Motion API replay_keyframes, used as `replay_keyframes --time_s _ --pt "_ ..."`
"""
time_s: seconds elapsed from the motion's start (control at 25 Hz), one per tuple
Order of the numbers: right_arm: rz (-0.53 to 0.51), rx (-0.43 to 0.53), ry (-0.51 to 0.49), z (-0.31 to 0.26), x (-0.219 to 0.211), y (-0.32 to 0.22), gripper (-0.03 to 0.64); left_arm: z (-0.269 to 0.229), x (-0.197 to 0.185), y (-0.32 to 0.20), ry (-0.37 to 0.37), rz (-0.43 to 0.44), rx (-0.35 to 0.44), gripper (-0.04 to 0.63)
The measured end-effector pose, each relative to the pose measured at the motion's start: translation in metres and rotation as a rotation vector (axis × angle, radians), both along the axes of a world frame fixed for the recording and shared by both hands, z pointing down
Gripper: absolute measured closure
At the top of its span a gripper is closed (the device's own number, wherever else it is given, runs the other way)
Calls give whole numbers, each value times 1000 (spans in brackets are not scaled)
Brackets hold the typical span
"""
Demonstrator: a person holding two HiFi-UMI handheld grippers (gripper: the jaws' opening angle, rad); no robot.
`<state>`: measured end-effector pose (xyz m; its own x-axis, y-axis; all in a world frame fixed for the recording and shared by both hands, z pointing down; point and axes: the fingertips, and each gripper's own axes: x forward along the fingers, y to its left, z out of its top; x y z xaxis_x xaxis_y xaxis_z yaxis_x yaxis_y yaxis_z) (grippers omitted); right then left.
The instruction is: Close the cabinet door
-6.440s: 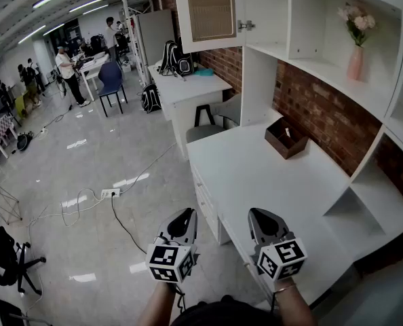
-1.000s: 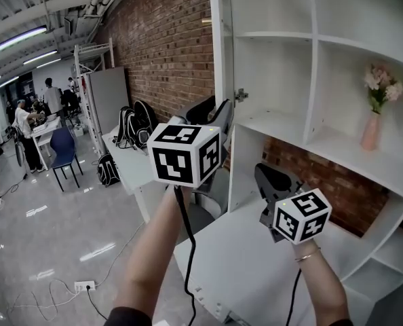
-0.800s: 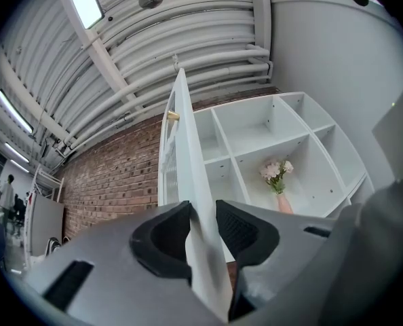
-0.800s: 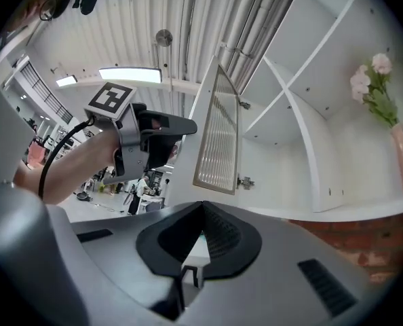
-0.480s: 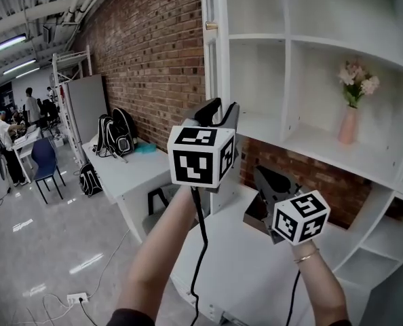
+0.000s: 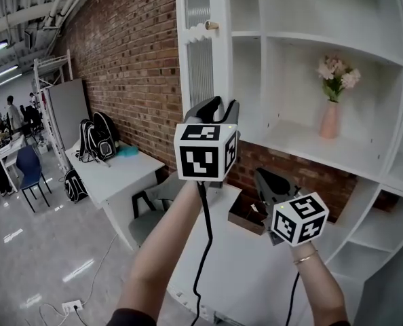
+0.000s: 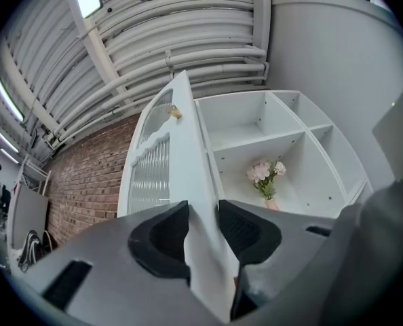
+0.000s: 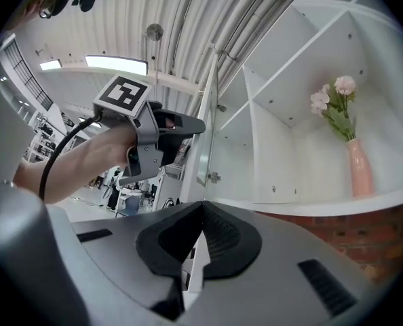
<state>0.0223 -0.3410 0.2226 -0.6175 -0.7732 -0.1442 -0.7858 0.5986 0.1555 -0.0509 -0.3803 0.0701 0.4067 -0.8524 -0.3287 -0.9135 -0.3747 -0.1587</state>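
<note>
The left gripper (image 6: 218, 104) has just been spreading its jaws off the edge of the white ribbed-glass cabinet door (image 6: 200, 60), which stands between them half-open and likely needs a push, while the right gripper (image 6: 268, 176) has its jaws pressed together.

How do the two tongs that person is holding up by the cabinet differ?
The left tongs are raised at the cabinet door; the right tongs are held lower, above the desk. The left tongs' jaws stand apart, having just been opening, with the door's edge between them; the right tongs' jaws are together with nothing in them. Each carries a cube with square markers.
</note>
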Motion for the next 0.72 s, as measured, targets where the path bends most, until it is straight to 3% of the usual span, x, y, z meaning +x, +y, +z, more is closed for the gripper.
replay_keyframes --time_s 0.72 --pt "93 -7 -3 6 68 -25 617 2 51 -45 -28 18 -11 454"
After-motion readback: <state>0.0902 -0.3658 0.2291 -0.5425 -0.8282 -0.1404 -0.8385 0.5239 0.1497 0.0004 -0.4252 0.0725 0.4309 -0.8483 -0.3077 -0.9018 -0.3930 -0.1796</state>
